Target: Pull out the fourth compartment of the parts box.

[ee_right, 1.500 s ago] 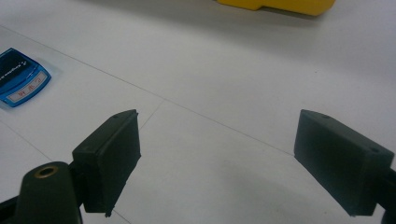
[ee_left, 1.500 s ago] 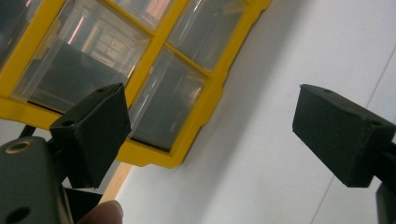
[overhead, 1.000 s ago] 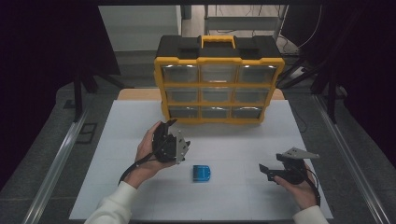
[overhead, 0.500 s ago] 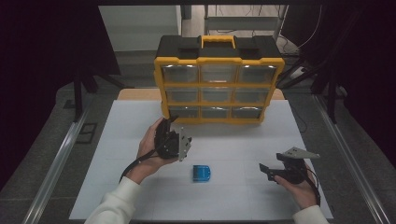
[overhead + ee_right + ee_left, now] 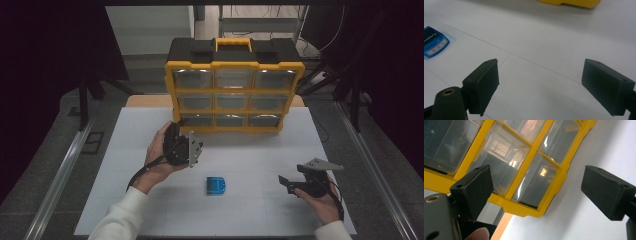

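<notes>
On the left, the left gripper (image 5: 186,142) is held up by the person's left hand (image 5: 159,156) just in front of the yellow drawer box (image 5: 234,87), near the box's bottom left corner. In the left gripper view its two black jaws stand wide apart and hold nothing, with only air between them. Past the jaws are the clear drawers (image 5: 506,167) of the box in their yellow frame, and the closest one sits between the two jaws but a little beyond them, so the jaws do not touch it. The box stands at the far side of the white table (image 5: 250,160), with nine clear drawers in three rows and a black top with a yellow handle (image 5: 233,44). In the middle of the table, nearer to the person, lies a small blue case (image 5: 216,185). It is flat on the table, between the two grippers and apart from both. In the right gripper view the blue case (image 5: 434,41) has a white label with small red marks and a line of white writing, but the words are too small to read. On the right, the right gripper (image 5: 289,183) is low over the table in the person's right hand (image 5: 320,200), pointing left toward the case. Its jaws are wide apart too, and they hold nothing, with bare white table under them.
</notes>
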`<state>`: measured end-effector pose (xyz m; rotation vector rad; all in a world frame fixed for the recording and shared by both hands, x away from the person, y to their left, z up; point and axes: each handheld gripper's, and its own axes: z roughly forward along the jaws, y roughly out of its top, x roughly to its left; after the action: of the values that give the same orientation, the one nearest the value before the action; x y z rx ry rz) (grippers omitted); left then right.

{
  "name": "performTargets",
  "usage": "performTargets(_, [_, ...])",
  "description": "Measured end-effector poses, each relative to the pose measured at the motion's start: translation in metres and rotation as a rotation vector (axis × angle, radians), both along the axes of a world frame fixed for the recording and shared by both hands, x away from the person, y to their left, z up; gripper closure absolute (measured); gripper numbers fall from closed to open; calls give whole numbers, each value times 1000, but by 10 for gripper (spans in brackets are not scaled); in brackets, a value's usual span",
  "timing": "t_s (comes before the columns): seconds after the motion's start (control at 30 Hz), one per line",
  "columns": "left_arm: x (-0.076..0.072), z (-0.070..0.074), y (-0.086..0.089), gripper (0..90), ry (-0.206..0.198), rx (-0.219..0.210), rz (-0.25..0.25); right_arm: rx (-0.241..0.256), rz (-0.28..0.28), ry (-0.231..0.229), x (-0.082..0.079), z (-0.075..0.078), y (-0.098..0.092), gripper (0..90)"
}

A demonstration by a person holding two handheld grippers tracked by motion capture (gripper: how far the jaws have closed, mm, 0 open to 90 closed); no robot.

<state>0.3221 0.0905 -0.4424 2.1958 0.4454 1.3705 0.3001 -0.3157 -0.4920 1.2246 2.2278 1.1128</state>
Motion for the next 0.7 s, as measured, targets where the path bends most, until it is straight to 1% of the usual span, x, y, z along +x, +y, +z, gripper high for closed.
performTargets(0.03, [0,0,-1,112,-3,6,5,0,1,-1,0,0,0,149])
performTargets(0.07, [1,0,-3,114,-8,1,-1,-1,1,-2,0,0,0,148])
performTargets(0.17, [2,1,-6,110,-10,29,-4,2,-2,-5,0,1,0,149])
performTargets(0.27, [4,2,-6,110,-12,21,0,0,1,-4,0,1,0,148])
performTargets(0.43, [8,5,-4,110,-16,24,11,2,3,-2,1,1,0,148])
performTargets(0.57, [13,9,-4,112,-30,29,23,4,4,0,0,1,1,148])
performTargets(0.63, [14,10,-4,113,-32,37,21,6,4,0,0,1,1,148])
performTargets(0.67, [15,11,-4,112,-37,48,20,6,4,0,0,1,1,148])
performTargets(0.7, [16,11,-4,112,-35,43,22,4,4,0,1,1,1,148])
